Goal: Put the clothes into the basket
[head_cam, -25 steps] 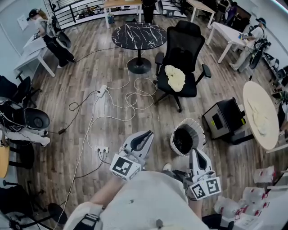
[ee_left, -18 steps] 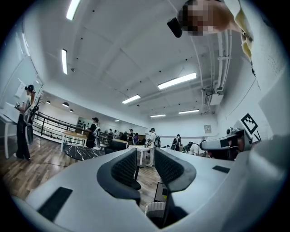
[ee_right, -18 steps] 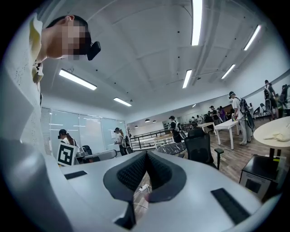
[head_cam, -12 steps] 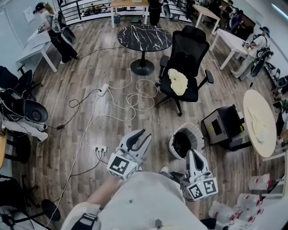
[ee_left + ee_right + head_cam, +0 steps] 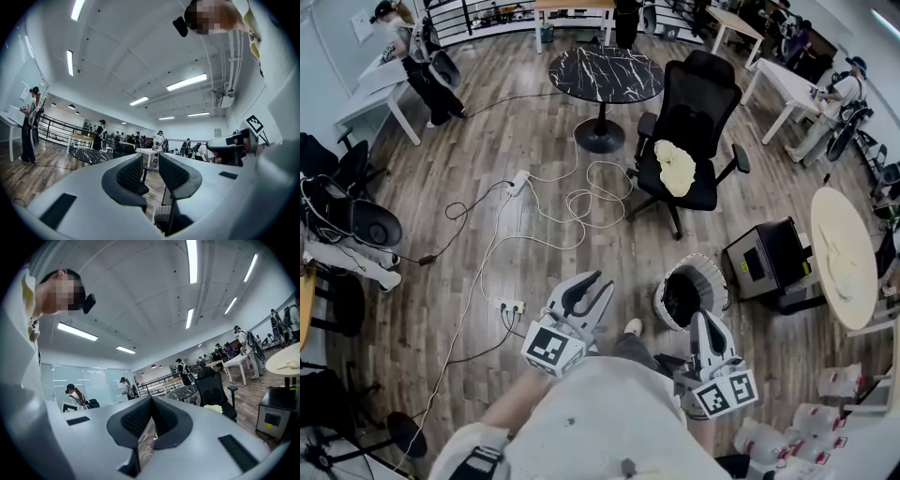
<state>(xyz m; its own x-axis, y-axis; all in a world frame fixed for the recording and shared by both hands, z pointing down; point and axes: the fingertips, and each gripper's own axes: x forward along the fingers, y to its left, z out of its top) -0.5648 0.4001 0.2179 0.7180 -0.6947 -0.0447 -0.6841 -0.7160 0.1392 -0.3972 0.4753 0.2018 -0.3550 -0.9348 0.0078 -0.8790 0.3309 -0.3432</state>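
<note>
Now, my two tongs low in frame, left gripper [image 5: 586, 292] jaws just opened, apart, empty, right gripper [image 5: 710, 323] jaws together, one basket [image 5: 717, 281] just above it, one cream garment [image 5: 675, 167] on one black chair [image 5: 703, 82], upper right of centre.

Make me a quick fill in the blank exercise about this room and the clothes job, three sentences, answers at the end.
1. The cream cloth lies on the seat of a black office ___.
2. The white-rimmed basket stands on the wooden ___.
3. The right gripper holds nothing, and its jaws are ___.
Missing words: chair; floor; shut.
</note>
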